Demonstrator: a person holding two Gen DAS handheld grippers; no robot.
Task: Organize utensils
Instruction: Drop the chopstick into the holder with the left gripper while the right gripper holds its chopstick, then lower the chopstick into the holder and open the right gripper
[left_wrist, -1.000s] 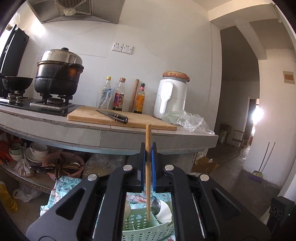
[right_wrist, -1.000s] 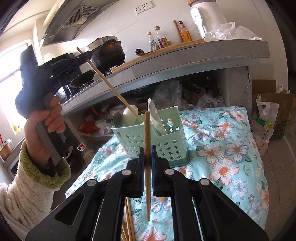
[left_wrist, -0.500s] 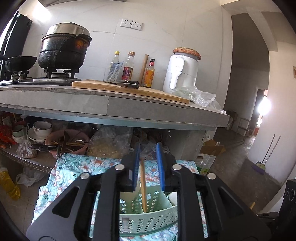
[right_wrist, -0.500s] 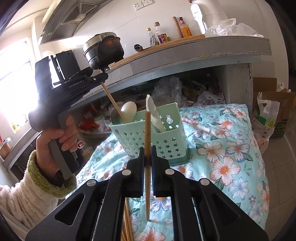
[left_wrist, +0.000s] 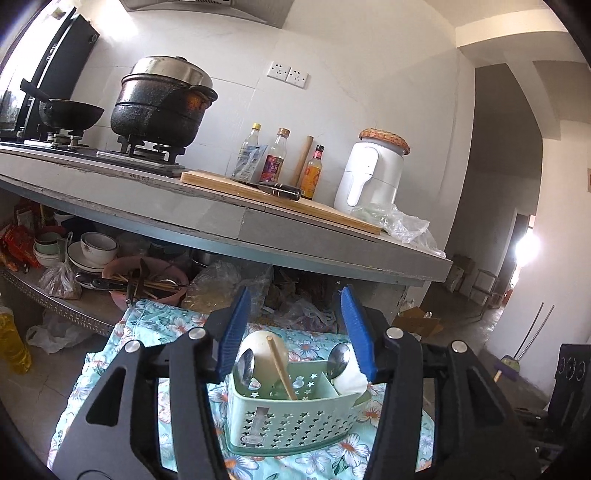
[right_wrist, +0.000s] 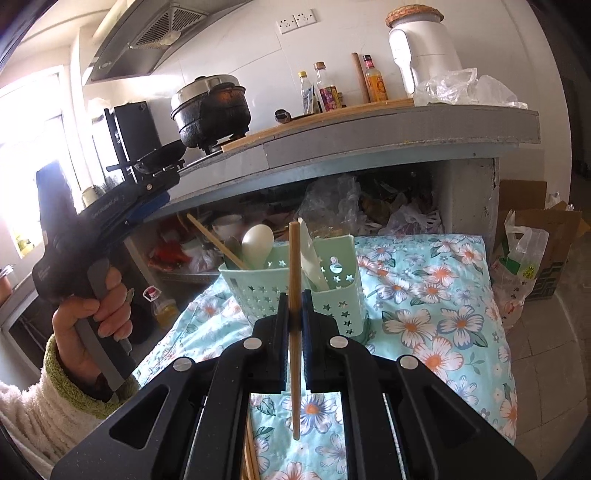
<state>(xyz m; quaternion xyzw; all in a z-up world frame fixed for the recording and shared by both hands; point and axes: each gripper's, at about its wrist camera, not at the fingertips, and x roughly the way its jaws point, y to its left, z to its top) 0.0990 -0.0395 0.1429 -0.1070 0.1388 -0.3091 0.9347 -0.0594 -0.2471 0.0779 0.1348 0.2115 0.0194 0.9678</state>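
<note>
A mint green utensil caddy (left_wrist: 291, 417) (right_wrist: 295, 291) stands on the floral cloth. It holds spoons (left_wrist: 243, 365), a white ladle (left_wrist: 264, 354) and one wooden chopstick (left_wrist: 282, 371) (right_wrist: 218, 240) that leans in its left compartment. My left gripper (left_wrist: 295, 332) is open and empty, above and just behind the caddy. My right gripper (right_wrist: 294, 314) is shut on a second wooden chopstick (right_wrist: 294, 332), held upright in front of the caddy.
The floral cloth (right_wrist: 424, 314) covers a low table. More chopsticks (right_wrist: 249, 454) lie on it near my right gripper. A grey counter (left_wrist: 221, 218) with stove, pots, bottles and cutting board overhangs behind. Bowls (left_wrist: 96, 247) sit on the shelf beneath.
My left gripper opened and let its chopstick drop into the caddy, then drew back up. My right gripper kept hold of its chopstick and barely moved.
</note>
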